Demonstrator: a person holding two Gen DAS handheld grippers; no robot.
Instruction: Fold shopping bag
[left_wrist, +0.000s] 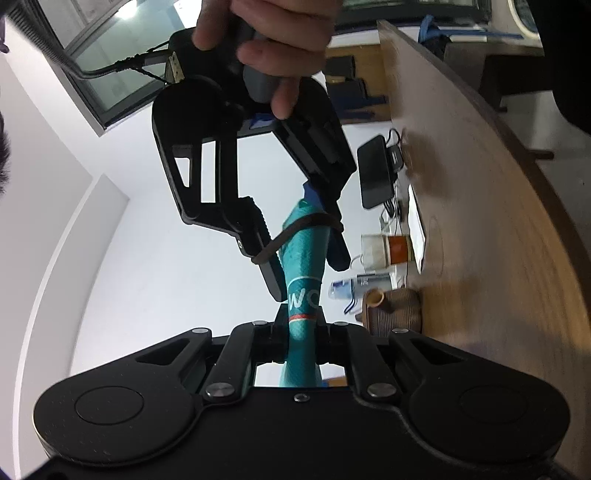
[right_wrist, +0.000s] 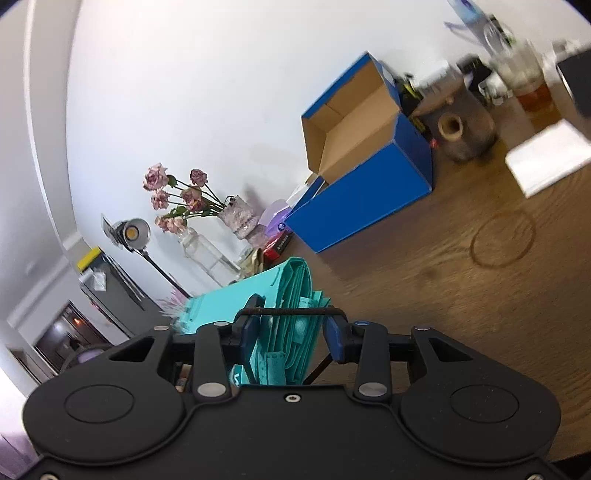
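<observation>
1. Left wrist view: the left gripper (left_wrist: 302, 334) is clamped on the rolled teal shopping bag (left_wrist: 304, 258), held up off the wooden table (left_wrist: 480, 221).
2. The right gripper (right_wrist: 291, 332) stands spread around the bag's far end, a black elastic band (right_wrist: 291, 311) stretched across its blue fingertips (right_wrist: 334, 338).
3. Beyond its tips sits a blue cardboard box (right_wrist: 365, 199).

Teal fabric shopping bag (left_wrist: 303, 258), folded into a narrow multi-layered bundle (white lettering partly visible), held off the wooden table; black elastic band (right_wrist: 291, 311) stretched across it.
</observation>
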